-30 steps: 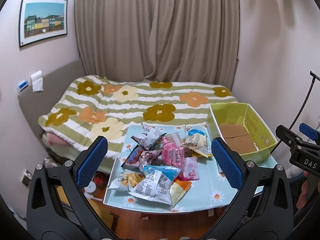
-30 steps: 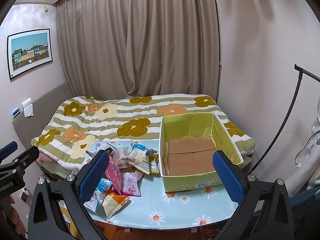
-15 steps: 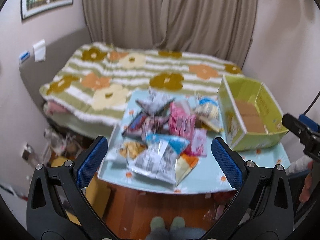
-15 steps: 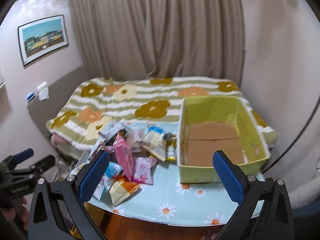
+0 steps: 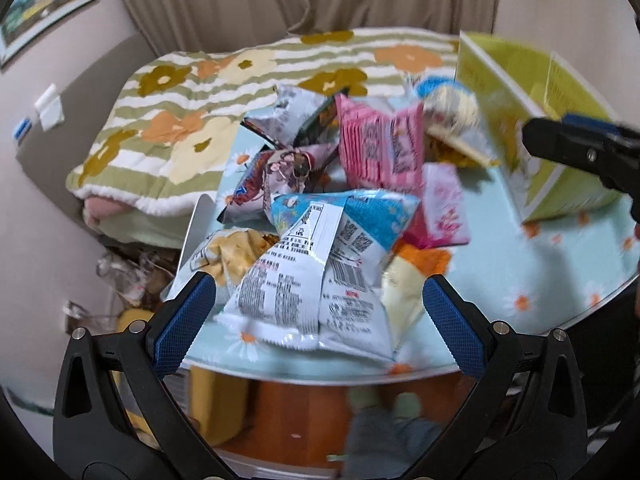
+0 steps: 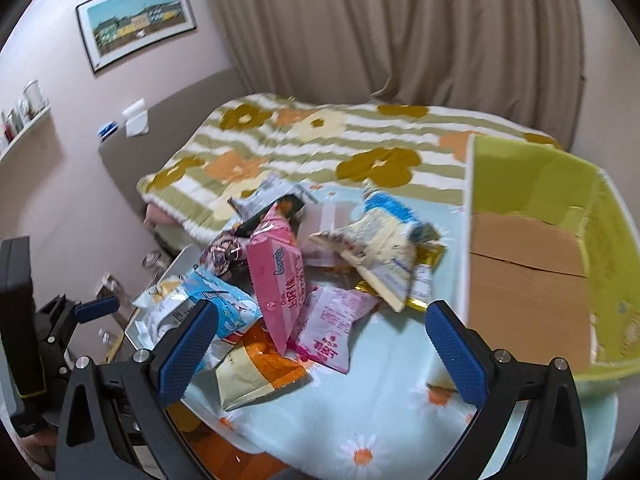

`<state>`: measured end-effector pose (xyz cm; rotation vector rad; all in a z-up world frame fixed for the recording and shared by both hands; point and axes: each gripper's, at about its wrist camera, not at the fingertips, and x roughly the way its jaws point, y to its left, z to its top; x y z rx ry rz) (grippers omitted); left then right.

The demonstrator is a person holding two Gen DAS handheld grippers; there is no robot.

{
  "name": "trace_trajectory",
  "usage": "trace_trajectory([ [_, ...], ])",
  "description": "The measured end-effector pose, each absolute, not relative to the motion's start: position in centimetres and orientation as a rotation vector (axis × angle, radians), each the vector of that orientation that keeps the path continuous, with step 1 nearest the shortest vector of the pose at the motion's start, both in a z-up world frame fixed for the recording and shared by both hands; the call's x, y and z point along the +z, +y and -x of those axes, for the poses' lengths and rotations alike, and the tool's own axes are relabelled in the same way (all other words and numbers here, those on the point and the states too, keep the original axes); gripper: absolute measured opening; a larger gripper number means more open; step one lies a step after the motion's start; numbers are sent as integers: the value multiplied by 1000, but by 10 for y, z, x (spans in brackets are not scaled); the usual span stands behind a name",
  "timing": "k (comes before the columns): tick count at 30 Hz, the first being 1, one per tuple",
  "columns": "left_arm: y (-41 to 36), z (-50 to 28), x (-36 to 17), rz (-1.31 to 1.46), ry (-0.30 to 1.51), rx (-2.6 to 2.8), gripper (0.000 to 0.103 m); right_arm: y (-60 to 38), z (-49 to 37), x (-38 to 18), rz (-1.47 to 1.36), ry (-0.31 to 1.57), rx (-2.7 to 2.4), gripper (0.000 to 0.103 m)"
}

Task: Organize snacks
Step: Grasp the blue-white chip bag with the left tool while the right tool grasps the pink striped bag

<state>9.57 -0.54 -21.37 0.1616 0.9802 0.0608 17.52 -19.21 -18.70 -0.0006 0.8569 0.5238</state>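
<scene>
A heap of snack bags lies on the left of a small daisy-print table [image 5: 532,280]. Nearest me is a white and blue bag [image 5: 320,280], back side up. Behind it stand a pink bag [image 5: 380,148] and a silver bag [image 5: 292,116]. My left gripper [image 5: 318,312] is open, its jaws on either side of the white and blue bag, just in front of it. My right gripper [image 6: 320,340] is open and empty above the table, near a pink packet [image 6: 328,332] and an orange and cream bag [image 6: 256,368]. A green cardboard box [image 6: 532,264] stands open at the right.
A bed with a flower-print blanket [image 6: 304,140] lies behind the table. Curtains hang at the back. The right gripper's tip [image 5: 580,148] shows at the right edge of the left wrist view, in front of the box [image 5: 516,92].
Both grippers have come down and forward towards the table. The left one has closed in on the white and blue bag. Both stay open.
</scene>
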Motion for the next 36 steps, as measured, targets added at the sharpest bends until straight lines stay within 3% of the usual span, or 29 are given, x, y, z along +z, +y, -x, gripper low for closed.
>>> trace_trajectory([
  [12, -15, -138, -252, -305, 1022, -3, 101, -149, -217, -223, 102, 900, 681, 102],
  [15, -12, -146, -259, -290, 1053, -22, 93, -139, -225, -233, 106, 920, 730, 98],
  [19, -6, -152, -264, -261, 1086, -55, 89, -125, -235, -245, 119, 955, 765, 87],
  [27, 11, -156, -260, -165, 1122, -122, 71, -112, -246, -250, 85, 1003, 779, 85],
  [36, 25, -149, -248, -73, 1121, -161, 65, -103, -255, -259, 92, 1073, 776, 56],
])
